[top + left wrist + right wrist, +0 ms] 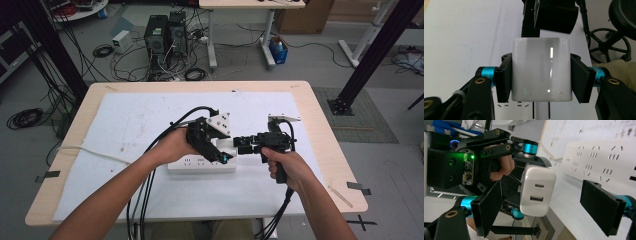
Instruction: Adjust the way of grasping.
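White, rounded plastic USB charger block, printed UGREEN on its side, sits clamped between the black pads of your left gripper, pinched on two opposite faces, with its two metal prongs pointing down toward the long white plastic power strip lying on the white sheet that covers the wooden table. In the left gripper view the prongs hang just above the strip and close to a set of slots, though you cannot tell from here whether they are truly lined up. Your right gripper has its jaws spread wide, one pad on either side of the charger's port face without touching it. The step looks like seating the plug, so judge it this way: keep the block square in the pads, since a tilt would make the prongs scrape the strip's face. Line up both prongs over one pair of slots, then press straight down. The strip looks light and may slide; you could steady it with the free right gripper before pushing.
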`<move>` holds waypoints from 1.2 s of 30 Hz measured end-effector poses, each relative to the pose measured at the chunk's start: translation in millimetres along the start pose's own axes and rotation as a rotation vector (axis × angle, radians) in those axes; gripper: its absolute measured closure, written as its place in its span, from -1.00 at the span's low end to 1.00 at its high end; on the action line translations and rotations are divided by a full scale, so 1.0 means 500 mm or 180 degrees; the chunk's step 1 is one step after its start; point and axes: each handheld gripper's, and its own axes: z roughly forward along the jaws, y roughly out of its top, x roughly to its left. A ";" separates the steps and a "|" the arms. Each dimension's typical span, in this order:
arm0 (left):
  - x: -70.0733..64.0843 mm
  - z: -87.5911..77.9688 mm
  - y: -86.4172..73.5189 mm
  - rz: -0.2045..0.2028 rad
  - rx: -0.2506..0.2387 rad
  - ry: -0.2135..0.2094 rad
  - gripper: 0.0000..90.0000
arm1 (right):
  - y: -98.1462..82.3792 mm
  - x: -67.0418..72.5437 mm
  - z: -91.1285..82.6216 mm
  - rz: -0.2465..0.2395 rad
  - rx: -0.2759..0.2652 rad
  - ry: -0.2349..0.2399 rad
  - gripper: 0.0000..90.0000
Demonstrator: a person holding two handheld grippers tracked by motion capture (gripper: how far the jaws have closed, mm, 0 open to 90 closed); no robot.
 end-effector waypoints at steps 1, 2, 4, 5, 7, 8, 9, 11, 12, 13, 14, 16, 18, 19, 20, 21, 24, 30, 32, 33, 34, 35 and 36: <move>-0.001 0.002 0.002 -0.0014 -0.0023 -0.0005 -0.06 | 0.000 0.001 0.004 -0.0014 0.0003 -0.0006 -0.51; -0.002 0.003 0.003 -0.0005 -0.0021 -0.0006 -0.06 | 0.000 0.001 0.004 -0.0014 0.0003 -0.0006 -0.51; -0.002 0.005 0.005 0.0010 -0.0024 0.0000 -0.06 | 0.002 0.001 0.006 0.0022 0.0015 0.0004 -0.45; -0.003 0.007 0.006 0.0003 -0.0039 0.0005 -0.06 | 0.002 0.001 0.006 0.0017 0.0008 0.0017 -0.41; -0.004 0.008 0.008 0.0025 -0.0038 0.0002 -0.06 | 0.003 0.002 0.008 0.0026 0.0064 0.0019 -0.26; -0.004 0.008 0.009 0.0046 -0.0041 0.0011 -0.06 | 0.003 0.002 0.009 0.0049 0.0059 0.0005 -0.24; -0.005 0.009 0.010 0.0035 -0.0045 0.0004 -0.06 | 0.003 0.002 0.009 0.0059 0.0052 -0.0009 -0.19; -0.006 0.010 0.012 0.0037 -0.0047 0.0009 -0.06 | 0.004 0.001 0.009 0.0074 0.0049 -0.0005 -0.14; -0.006 0.010 0.012 0.0037 -0.0047 0.0009 -0.06 | 0.004 0.001 0.009 0.0074 0.0049 -0.0005 -0.14; -0.006 0.011 0.013 0.0046 -0.0043 0.0013 -0.06 | 0.005 0.002 0.010 0.0084 0.0049 0.0002 -0.06; -0.007 0.012 0.013 0.0052 -0.0039 0.0015 -0.06 | 0.005 0.002 0.011 0.0097 0.0054 -0.0003 -0.04; -0.008 0.013 0.014 0.0057 -0.0048 0.0021 -0.06 | 0.005 0.003 0.013 0.0092 0.0061 -0.0004 -0.01; -0.009 0.014 0.015 0.0060 -0.0054 0.0017 -0.06 | 0.004 0.003 0.016 0.0077 0.0076 0.0000 0.06; -0.009 0.016 0.015 0.0067 -0.0063 0.0025 -0.06 | 0.005 0.003 0.017 0.0077 0.0078 0.0010 0.08; -0.009 0.016 0.015 0.0074 -0.0058 0.0029 -0.06 | 0.005 0.003 0.017 0.0088 0.0073 0.0012 0.10; -0.009 0.016 0.015 0.0084 -0.0055 0.0036 -0.06 | 0.006 0.003 0.018 0.0131 0.0076 0.0009 0.13; -0.008 0.017 0.016 0.0087 -0.0053 0.0040 -0.06 | 0.005 0.001 0.018 0.0150 0.0073 0.0021 0.14; -0.008 0.019 0.016 0.0101 -0.0058 0.0059 -0.06 | 0.005 -0.002 0.019 0.0197 0.0084 0.0032 0.34; -0.009 0.020 0.017 0.0110 -0.0039 0.0096 -0.06 | 0.005 -0.002 0.018 0.0177 0.0069 0.0019 0.35; -0.007 0.020 0.017 0.0108 -0.0021 0.0092 -0.06 | 0.006 -0.003 0.017 0.0179 0.0059 0.0016 0.37; -0.005 0.019 0.017 0.0057 -0.0044 0.0073 -0.08 | 0.006 -0.002 0.017 0.0160 0.0051 -0.0007 0.38; -0.003 0.017 0.016 -0.0009 -0.0046 0.0091 -0.18 | 0.006 -0.002 0.017 0.0116 0.0020 -0.0055 0.38; -0.002 0.015 0.013 -0.0082 -0.0047 0.0100 -0.35 | 0.007 -0.002 0.013 0.0098 -0.0011 -0.0115 0.38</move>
